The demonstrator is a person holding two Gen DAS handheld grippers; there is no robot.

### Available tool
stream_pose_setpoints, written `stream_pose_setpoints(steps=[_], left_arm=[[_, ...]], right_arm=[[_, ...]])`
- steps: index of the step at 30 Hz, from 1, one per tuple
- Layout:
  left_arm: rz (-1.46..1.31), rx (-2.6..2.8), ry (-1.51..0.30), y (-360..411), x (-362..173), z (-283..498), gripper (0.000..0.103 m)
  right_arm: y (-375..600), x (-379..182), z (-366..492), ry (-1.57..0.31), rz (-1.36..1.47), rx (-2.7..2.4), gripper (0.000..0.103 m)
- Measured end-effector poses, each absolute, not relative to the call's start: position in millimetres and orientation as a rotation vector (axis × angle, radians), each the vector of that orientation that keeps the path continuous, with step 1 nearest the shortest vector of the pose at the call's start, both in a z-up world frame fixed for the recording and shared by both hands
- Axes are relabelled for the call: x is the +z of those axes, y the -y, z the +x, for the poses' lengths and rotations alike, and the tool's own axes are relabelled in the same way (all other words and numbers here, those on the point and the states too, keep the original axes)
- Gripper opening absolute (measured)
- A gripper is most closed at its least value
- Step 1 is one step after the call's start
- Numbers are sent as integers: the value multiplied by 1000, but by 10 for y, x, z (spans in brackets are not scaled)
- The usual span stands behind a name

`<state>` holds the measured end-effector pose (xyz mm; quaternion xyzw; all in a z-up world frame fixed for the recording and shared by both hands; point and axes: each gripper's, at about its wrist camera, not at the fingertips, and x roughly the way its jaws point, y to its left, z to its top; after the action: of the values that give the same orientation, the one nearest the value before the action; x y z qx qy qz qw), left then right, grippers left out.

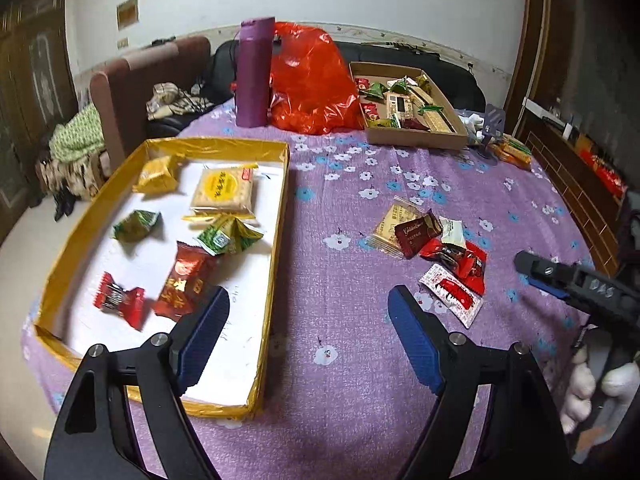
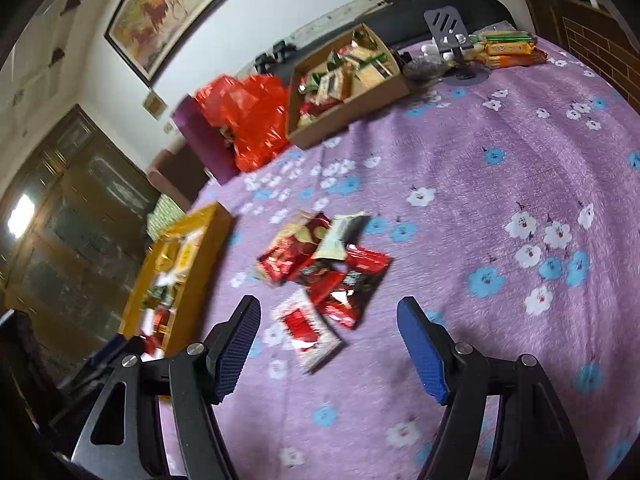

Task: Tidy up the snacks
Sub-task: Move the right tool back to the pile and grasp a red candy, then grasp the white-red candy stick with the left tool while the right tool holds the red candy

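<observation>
Both grippers empty, jaws spread wide: left gripper point(image 1: 308, 312) hovers over the yellow tray's point(image 1: 280, 216) near right wall, right gripper point(image 2: 328, 320) hangs above the loose snack pile point(image 2: 324, 268) on the purple cloth point(image 2: 500, 184), right view blurred. Nearest target looks to be the white-and-red sachet point(image 2: 308, 328) at the pile's near edge, partly under a red wrapper. Judgement: straddle its short sides, pinch low and flat so neighbours stay put, then lift over the tray wall.
</observation>
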<state>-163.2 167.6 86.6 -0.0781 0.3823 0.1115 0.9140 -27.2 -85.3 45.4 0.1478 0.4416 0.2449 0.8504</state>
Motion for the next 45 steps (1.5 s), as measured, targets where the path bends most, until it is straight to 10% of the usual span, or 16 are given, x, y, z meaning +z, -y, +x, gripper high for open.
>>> stream_pose_setpoints(steps=[12, 16, 39, 45], left_arm=[[-185, 174, -822, -1693, 737, -1505, 82], [-194, 154, -829, -1675, 703, -1476, 82], [-138, 1, -1022, -669, 208, -646, 81], [-40, -5, -954, -551, 200, -686, 18]], right_arm=[[116, 143, 144, -1004, 43, 456, 73], [126, 132, 105, -1003, 10, 467, 25], [1036, 50, 49, -936, 307, 489, 25], [1024, 59, 33, -919, 276, 487, 25]])
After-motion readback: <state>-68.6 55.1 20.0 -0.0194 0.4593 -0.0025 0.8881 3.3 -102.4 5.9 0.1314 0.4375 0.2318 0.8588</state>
